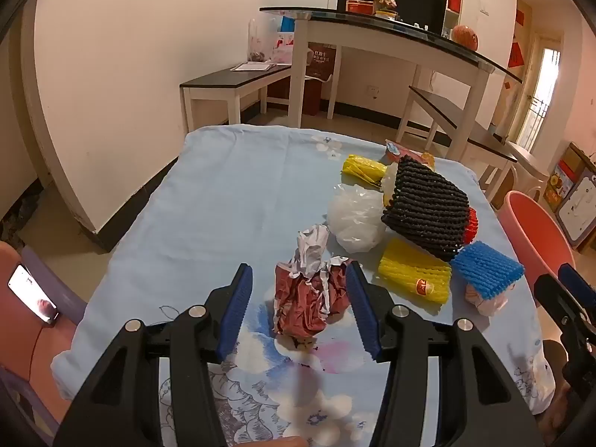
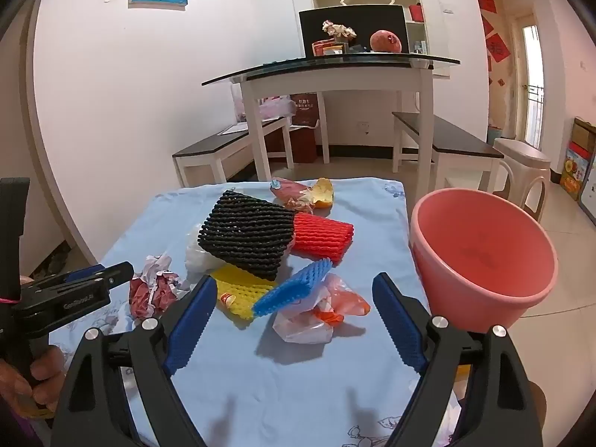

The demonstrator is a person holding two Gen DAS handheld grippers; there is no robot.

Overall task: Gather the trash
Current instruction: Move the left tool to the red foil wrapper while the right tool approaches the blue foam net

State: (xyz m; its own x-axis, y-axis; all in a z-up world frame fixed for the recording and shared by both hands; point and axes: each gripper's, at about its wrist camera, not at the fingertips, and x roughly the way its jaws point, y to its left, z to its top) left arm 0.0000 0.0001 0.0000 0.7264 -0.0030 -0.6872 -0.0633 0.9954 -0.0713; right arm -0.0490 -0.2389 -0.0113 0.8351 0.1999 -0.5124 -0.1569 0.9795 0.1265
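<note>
Setting: a small table covered by a light blue floral cloth (image 1: 223,205), with trash piled toward its far right side.
Left gripper (image 1: 298,298): jaws spread wide, its blue pads on either side of a crumpled red and white paper wrapper (image 1: 309,298); the right pad looks to be just touching the wrapper, the left pad stands apart from it.
Right gripper (image 2: 294,320): jaws spread wide, holding nothing, with a crumpled clear and orange plastic bag (image 2: 320,316) lying on the cloth between and beyond its fingers.
Trash pile: a black foam net sleeve (image 2: 246,238) lies on top, resting over a yellow foam net (image 2: 238,290) and a white plastic bag (image 1: 354,219); a red foam net (image 2: 324,238) is just beside it, and a blue foam net (image 2: 294,290) leans on the plastic bag.
Farther back: orange peel (image 2: 322,192) near the far edge of the table.
Bin: a pink plastic tub (image 2: 480,257) at the table's right edge, beside the right gripper.
</note>
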